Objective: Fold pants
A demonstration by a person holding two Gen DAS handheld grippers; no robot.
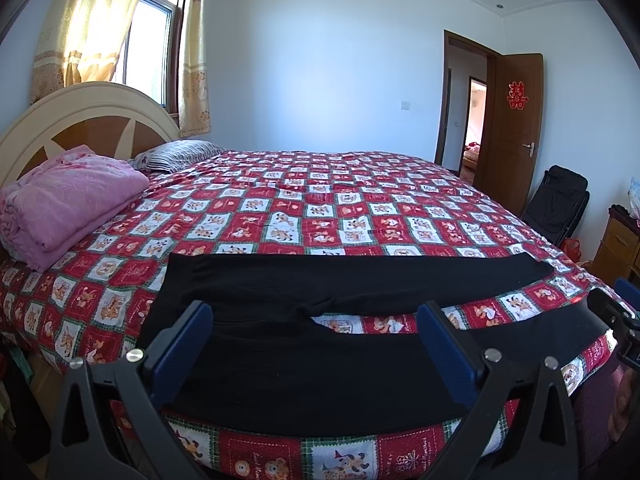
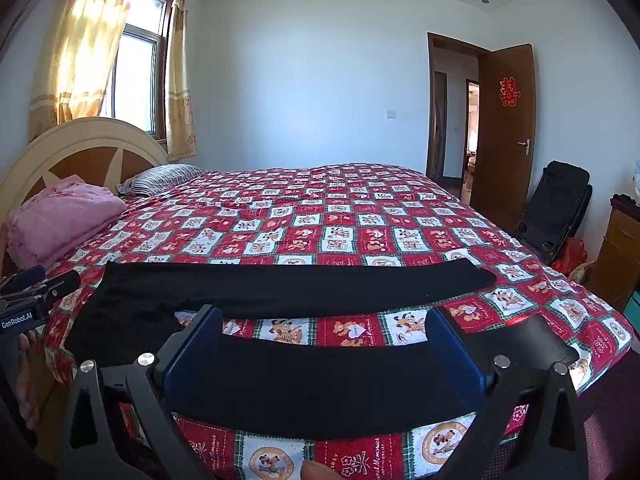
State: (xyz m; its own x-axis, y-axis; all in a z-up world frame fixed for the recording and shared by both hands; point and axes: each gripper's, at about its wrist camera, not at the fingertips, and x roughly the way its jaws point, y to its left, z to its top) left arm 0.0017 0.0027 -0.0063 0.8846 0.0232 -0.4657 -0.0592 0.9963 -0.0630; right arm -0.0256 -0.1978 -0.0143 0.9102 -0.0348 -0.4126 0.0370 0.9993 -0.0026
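Observation:
Black pants [image 1: 320, 280] lie flat on the red patterned bedspread [image 1: 280, 208] near the bed's front edge, waist to the left, two legs running right with a gap between them. My left gripper [image 1: 316, 316] is open, its blue fingers [image 1: 188, 344] straddling the near leg by the crotch. My right gripper [image 2: 324, 320] is open above the near leg [image 2: 320, 384], further toward the cuff. The far leg [image 2: 320, 284] lies beyond. Neither gripper holds cloth. Each gripper shows at the edge of the other's view: the right [image 1: 616, 320], the left [image 2: 28, 300].
A folded pink blanket [image 1: 68, 196] and a striped pillow [image 1: 180, 154] lie by the headboard [image 1: 80, 112] at left. A black folding chair [image 1: 556, 204], a wooden cabinet [image 1: 616, 244] and an open door [image 1: 512, 128] stand at right.

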